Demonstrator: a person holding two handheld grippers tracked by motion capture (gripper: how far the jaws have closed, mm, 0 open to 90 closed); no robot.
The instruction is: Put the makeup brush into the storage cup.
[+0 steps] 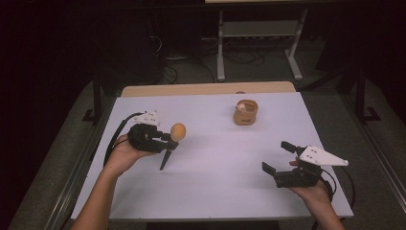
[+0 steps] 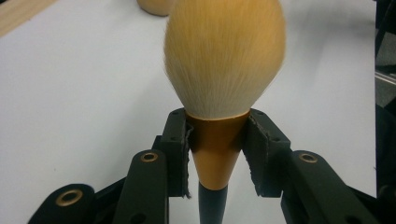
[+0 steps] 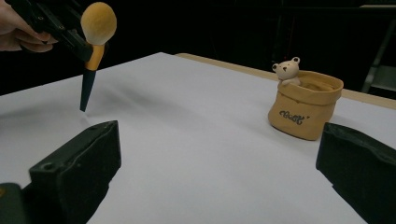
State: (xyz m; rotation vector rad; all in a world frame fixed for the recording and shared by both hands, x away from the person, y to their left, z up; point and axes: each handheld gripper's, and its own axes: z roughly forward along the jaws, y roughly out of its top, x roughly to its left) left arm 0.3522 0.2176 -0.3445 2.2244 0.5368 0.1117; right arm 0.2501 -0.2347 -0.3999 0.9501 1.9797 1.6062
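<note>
A makeup brush (image 1: pixel 171 142) with a fluffy orange head (image 2: pixel 224 56), gold collar and dark handle is held upright above the white table (image 1: pixel 210 191), bristles up and handle tip down. My left gripper (image 1: pixel 168 140) is shut on the brush's gold collar (image 2: pixel 215 149), one pad on each side. In the right gripper view the brush (image 3: pixel 92 51) hangs at the upper left, its tip just above the table. My right gripper (image 1: pixel 278 156) rests at the table's right front, open with nothing between its jaws. A tan sack-shaped pot (image 1: pixel 245 113) with a small bear figure (image 3: pixel 286 71) stands at the back centre.
The white sheet covers a wooden tabletop whose far edge (image 1: pixel 206 89) shows behind the pot. Beyond it, a grey metal stand (image 1: pixel 258 43) and cables lie on the dark floor. A wide stretch of bare table separates the two grippers.
</note>
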